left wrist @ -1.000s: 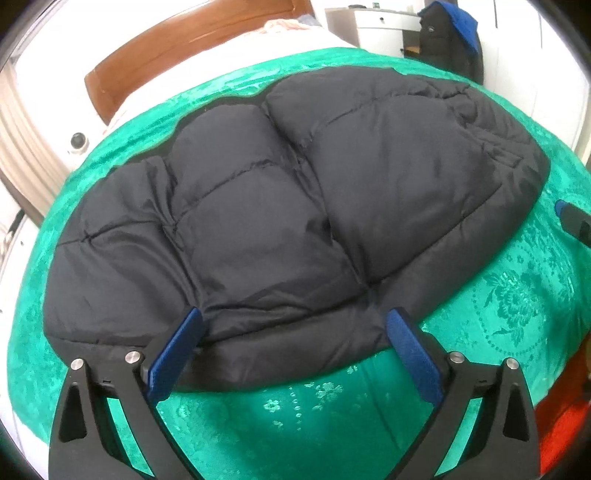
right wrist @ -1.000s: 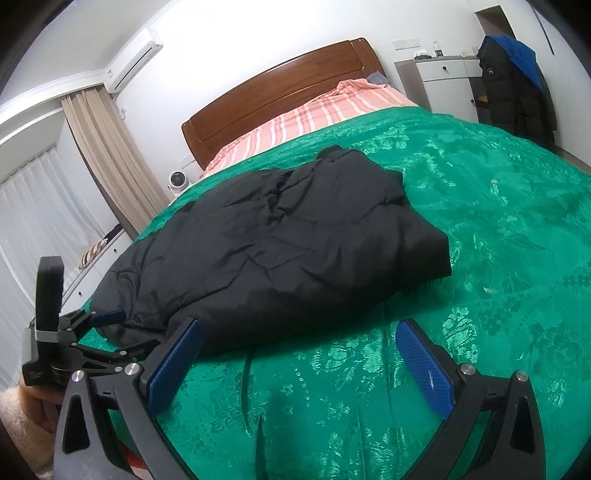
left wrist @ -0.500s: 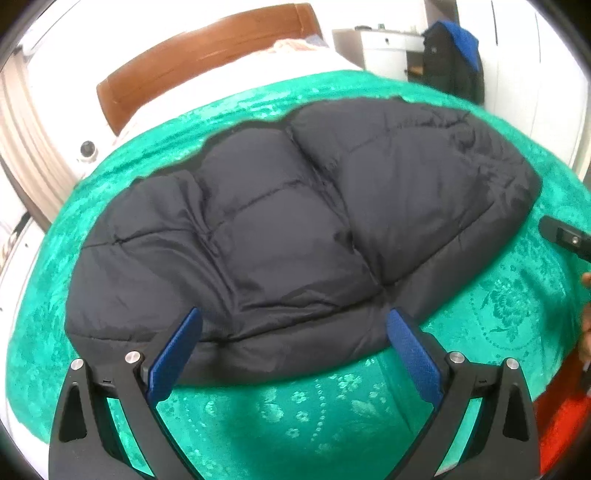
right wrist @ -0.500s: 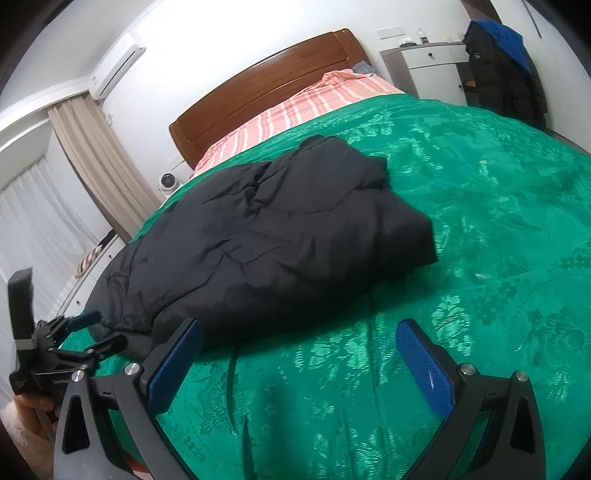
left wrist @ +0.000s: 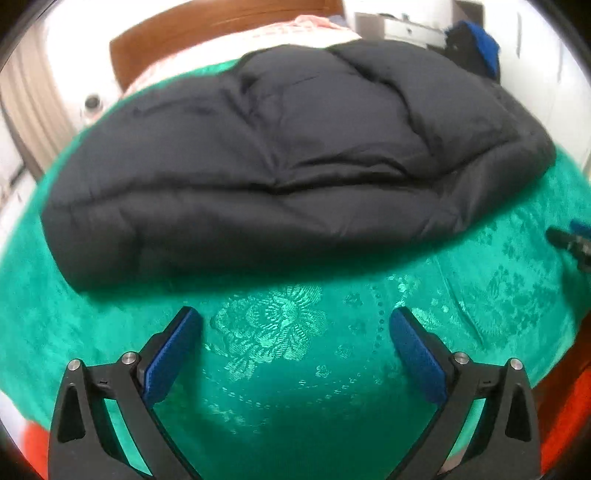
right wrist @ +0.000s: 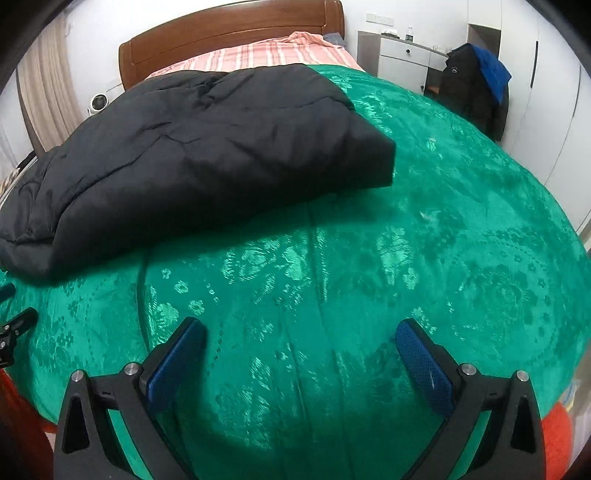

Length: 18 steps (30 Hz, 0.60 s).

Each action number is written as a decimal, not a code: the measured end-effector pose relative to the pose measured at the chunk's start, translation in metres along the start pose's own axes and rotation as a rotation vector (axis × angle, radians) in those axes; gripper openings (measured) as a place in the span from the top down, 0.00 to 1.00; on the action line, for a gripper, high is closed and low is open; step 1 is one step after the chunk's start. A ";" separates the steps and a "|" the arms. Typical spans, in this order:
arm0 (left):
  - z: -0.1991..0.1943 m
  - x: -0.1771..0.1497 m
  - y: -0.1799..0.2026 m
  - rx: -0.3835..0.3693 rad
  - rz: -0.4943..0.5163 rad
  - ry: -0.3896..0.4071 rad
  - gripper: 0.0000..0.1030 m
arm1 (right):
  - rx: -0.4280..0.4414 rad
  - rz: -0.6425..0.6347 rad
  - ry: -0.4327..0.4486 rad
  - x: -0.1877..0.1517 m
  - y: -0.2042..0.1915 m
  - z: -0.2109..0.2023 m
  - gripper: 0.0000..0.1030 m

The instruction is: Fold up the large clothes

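Left wrist view: we hold our left gripper (left wrist: pixel 295 326) and right gripper (right wrist: pixel 300 338) wide apart, empty, over the green bedspread (left wrist: pixel 295 387), near the folded black jacket (left wrist: pixel 288 155).

Matt quilted jacket (left wrist: pixel 295 147); glossy bedspread (right wrist: pixel 369 277)

White walls, wooden headboard (right wrist: pixel 229 22), beige curtain (right wrist: pixel 44 85), white cabinet (right wrist: pixel 404 61)

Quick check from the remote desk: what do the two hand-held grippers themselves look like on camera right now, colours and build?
Both match. The left hand-held gripper and right hand-held gripper each have two black angular fingers with triangular cut-outs and round silver pivot screws. Flat blue textured pads line the fingertips. No cables, labels or sleeves show.
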State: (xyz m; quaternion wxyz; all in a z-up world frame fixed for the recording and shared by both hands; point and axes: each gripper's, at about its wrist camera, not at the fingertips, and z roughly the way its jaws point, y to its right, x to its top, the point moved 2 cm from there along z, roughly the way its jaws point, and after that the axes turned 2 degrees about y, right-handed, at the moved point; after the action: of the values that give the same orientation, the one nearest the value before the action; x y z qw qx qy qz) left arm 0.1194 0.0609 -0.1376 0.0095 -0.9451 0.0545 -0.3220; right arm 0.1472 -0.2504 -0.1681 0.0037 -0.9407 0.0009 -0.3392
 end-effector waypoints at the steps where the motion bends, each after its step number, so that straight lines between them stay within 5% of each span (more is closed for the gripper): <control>1: 0.002 0.000 -0.003 -0.016 -0.014 -0.006 0.00 | 0.001 0.001 0.002 -0.001 0.001 0.001 0.00; 12: -0.013 -0.030 -0.022 -0.025 0.017 -0.133 0.00 | 0.012 0.013 0.014 -0.006 0.004 0.001 0.00; 18: -0.040 -0.026 -0.020 -0.038 0.033 -0.062 0.01 | 0.082 0.082 0.015 0.003 0.008 -0.004 0.00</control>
State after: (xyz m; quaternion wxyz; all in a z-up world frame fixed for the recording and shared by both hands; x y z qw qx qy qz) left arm 0.0763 0.0842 -0.1203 -0.0014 -0.9536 0.0756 -0.2915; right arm 0.1466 -0.2580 -0.1632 0.0563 -0.9364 0.0254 -0.3455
